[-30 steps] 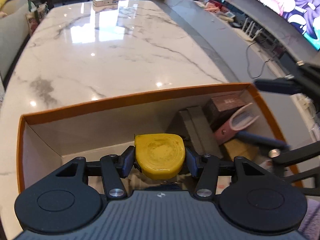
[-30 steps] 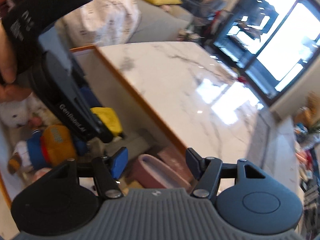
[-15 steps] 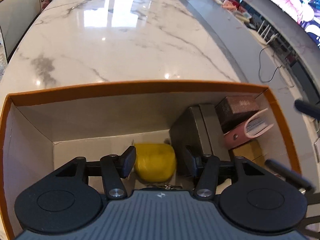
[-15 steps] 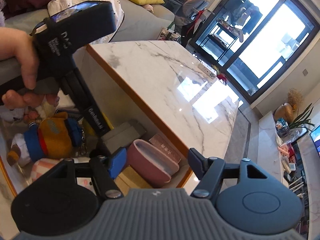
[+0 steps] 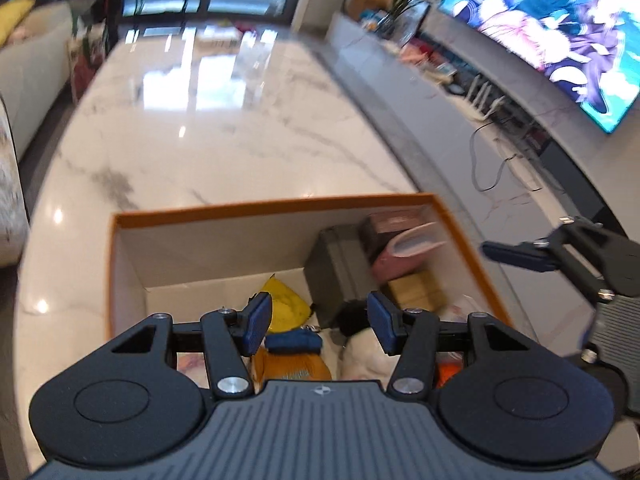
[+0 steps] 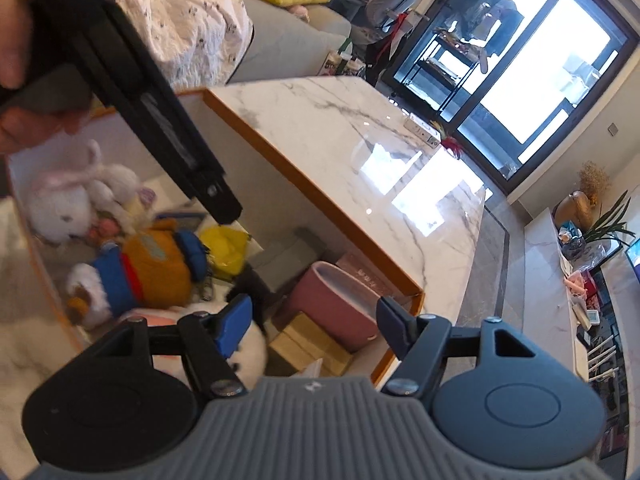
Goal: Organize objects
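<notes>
An open box with an orange rim stands on the marble table. A yellow object lies on the box floor, also seen in the right wrist view as the yellow object. My left gripper hangs open above it with nothing between its pads. My right gripper is open too, over the box's right end above a pink case. One of its fingers shows at the right of the left wrist view.
The box also holds an orange and blue plush toy, a white plush rabbit, a grey case, a brown box and a tan block. A hand grips the left tool. A sofa and a TV flank the table.
The left gripper let go of the yellow object, which now lies in the box, and then rose and pulled back. The right gripper drew back a little from the box.
</notes>
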Demonstrator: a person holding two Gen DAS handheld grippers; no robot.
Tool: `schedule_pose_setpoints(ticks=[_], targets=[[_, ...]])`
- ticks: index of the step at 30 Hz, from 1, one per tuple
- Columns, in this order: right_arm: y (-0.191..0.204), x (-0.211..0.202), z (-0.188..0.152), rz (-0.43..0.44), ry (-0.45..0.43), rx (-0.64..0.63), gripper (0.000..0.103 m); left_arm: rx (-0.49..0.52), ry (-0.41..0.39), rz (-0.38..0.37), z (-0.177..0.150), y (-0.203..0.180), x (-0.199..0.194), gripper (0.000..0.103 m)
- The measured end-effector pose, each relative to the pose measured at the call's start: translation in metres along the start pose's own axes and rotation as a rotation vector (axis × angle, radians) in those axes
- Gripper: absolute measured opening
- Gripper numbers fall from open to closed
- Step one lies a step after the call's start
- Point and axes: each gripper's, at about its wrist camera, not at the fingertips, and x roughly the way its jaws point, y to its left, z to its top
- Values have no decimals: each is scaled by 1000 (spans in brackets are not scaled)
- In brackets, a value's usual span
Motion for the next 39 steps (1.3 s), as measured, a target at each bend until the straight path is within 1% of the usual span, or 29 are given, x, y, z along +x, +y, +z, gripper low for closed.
schedule_pose_setpoints(ticks=[4,9,12,14,16,18,19,22,24,29,31,33,36,39], targets=[[20,-29,-2,16,-68,45,71,57,-55,2,-20,-6,-45,62],[41,-60,-12,36,-161,147,71,62,-125,33,-55,0,-89,62],[48,-76,-23,27,-222,259,71,48,-183,84,-76,5,-108,62],[53,-86,-31,4,-253,366,71,25,-223,113,-90,6,-116,62],[56,-93,-40,-16,-268,479,71,6,-263,116,-105,3,-120,62],[60,-103,-48,-57,-276,594,72,-18,-304,123,-120,0,-122,62],[62,-107,-52,-79,-278,643,76,-31,-325,129,-127,-3,-123,62],[72,-122,-65,-132,-279,747,82,-59,-392,175,-143,-14,-118,62],[81,-130,-73,-149,-277,764,86,-51,-426,198,-153,-22,-114,62],[103,-142,-88,-236,-264,744,89,27,-446,256,-173,-49,-100,63],[109,-146,-95,-261,-274,753,91,28,-454,267,-180,-54,-98,69],[114,-147,-102,-282,-279,765,92,28,-447,292,-184,-59,-95,72],[119,-144,-110,-280,-247,789,92,47,-430,350,-190,-65,-90,73],[123,-140,-115,-267,-215,799,94,78,-420,371,-198,-72,-86,73]])
